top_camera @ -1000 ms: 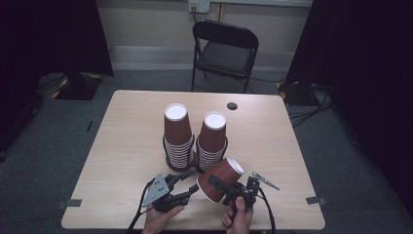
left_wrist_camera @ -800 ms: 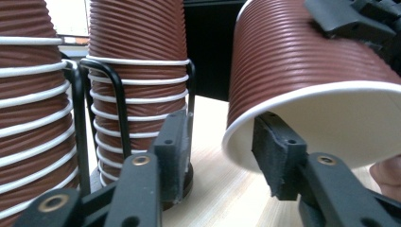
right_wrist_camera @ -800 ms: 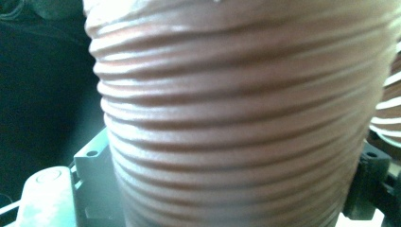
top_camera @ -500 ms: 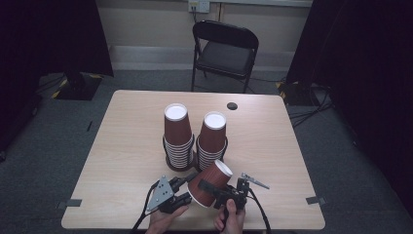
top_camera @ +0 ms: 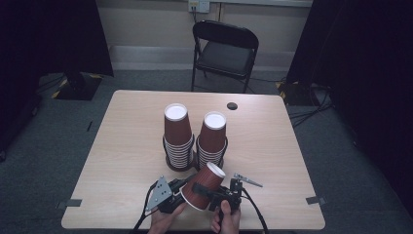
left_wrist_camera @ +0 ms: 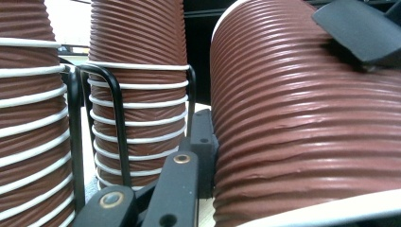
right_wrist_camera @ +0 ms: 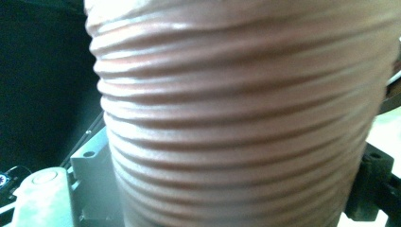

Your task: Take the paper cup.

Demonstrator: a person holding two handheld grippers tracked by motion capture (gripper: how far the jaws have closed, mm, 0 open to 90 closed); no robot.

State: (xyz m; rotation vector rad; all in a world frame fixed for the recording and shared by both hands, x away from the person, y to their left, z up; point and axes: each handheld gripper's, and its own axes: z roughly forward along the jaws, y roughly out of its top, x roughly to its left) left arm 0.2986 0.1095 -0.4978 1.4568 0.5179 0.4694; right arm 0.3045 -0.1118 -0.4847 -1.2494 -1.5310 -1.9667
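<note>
Two stacks of upside-down brown ribbed paper cups, left stack (top_camera: 176,131) (left_wrist_camera: 28,118) and right stack (top_camera: 213,136) (left_wrist_camera: 137,71), stand in black wire holders (left_wrist_camera: 118,123) at the table's middle. A single brown cup (top_camera: 204,185) (left_wrist_camera: 302,123) (right_wrist_camera: 236,118) is held tilted above the front edge, base up and to the right. My right gripper (top_camera: 210,191) is shut across its side, and one of its pads (left_wrist_camera: 359,28) presses on the ribbed wall. My left gripper (top_camera: 181,194) meets the cup at its rim end. One of its fingers (left_wrist_camera: 204,142) lies against the outer wall, while the other is hidden.
The wooden table (top_camera: 122,146) has free room to the left and right of the stacks. A small black disc (top_camera: 232,106) lies near the far edge. A folding chair (top_camera: 226,48) stands beyond the table. The left gripper's grey plate (right_wrist_camera: 90,165) sits beside the cup.
The right gripper has carried the single cup left and toward the front edge, bringing its rim against the left gripper. The stacks have not moved.
</note>
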